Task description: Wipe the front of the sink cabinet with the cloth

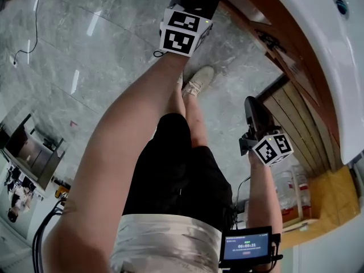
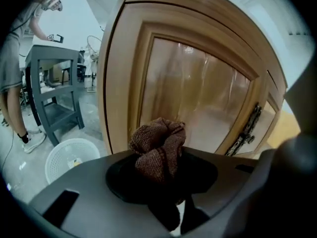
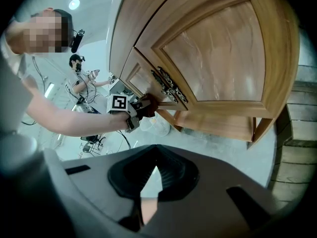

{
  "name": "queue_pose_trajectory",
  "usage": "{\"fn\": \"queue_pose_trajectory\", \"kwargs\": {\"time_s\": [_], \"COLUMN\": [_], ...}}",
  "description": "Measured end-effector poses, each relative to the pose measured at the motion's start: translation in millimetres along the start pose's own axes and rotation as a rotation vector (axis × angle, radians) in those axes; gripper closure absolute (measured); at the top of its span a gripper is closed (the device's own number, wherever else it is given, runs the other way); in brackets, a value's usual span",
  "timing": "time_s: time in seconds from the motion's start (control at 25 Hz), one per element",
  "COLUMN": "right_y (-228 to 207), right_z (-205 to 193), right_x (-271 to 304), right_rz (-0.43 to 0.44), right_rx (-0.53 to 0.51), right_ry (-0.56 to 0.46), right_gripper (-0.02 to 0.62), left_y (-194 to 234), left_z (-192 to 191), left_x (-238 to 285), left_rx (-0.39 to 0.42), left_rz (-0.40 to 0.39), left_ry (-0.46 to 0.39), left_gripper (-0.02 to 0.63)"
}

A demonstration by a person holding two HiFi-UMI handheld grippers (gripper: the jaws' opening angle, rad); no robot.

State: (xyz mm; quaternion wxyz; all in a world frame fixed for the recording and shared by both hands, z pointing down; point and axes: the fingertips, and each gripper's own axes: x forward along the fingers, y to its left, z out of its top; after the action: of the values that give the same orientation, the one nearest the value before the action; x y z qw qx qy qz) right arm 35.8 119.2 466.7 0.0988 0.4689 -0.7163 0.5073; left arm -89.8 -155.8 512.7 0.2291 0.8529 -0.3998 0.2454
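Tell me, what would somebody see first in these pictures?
A scrunched brown cloth pinched in the left gripper, right in front of the shiny wooden cabinet door. From the head view, the person's long bare arm stretches up the middle to that gripper's black-and-white marker cube.

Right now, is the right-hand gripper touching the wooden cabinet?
Apart. The right gripper view shows the right gripper held short of the cabinet, with bare floor visible between them.
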Motion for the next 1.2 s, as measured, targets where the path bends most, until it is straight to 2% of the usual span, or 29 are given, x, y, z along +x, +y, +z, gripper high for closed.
{"fn": "queue_pose_trajectory", "kwargs": {"time_s": [0.12, 0.28, 0.6, 0.76, 0.88, 1.04, 1.2], "right_y": [-2, -6, -18, -25, -29, -37, -37], "right_z": [-1, -7, -16, -17, -22, -31, -34], "right_x": [-3, -9, -19, -27, -32, -36, -37], "right_rz": [-0.001, -0.007, -0.025, -0.042, -0.055, -0.07, -0.083], "right_rx": [0.003, 0.015, 0.036, 0.044, 0.049, 0.044, 0.047], "right_ry": [-0.004, -0.009, -0.01, -0.015, -0.008, 0.003, 0.017], "right_gripper": [0.583, 0.583, 0.583, 0.583, 0.583, 0.583, 0.583], "left_y": [-11, -46, -121, -139, -153, -165, -142], "left_z": [-3, -5, -28, -61, -71, -68, -78], "left_x": [0, 1, 10, 14, 16, 27, 41], "left_rx": [-0.006, 0.026, 0.165, 0.247, 0.242, 0.276, 0.291], "left_rz": [-0.01, -0.07, -0.226, -0.265, -0.296, -0.315, -0.261], "left_ry": [0.002, 0.004, 0.043, 0.137, 0.135, 0.119, 0.172], "left_gripper": [0.451, 0.451, 0.451, 0.451, 0.451, 0.451, 0.449]}}
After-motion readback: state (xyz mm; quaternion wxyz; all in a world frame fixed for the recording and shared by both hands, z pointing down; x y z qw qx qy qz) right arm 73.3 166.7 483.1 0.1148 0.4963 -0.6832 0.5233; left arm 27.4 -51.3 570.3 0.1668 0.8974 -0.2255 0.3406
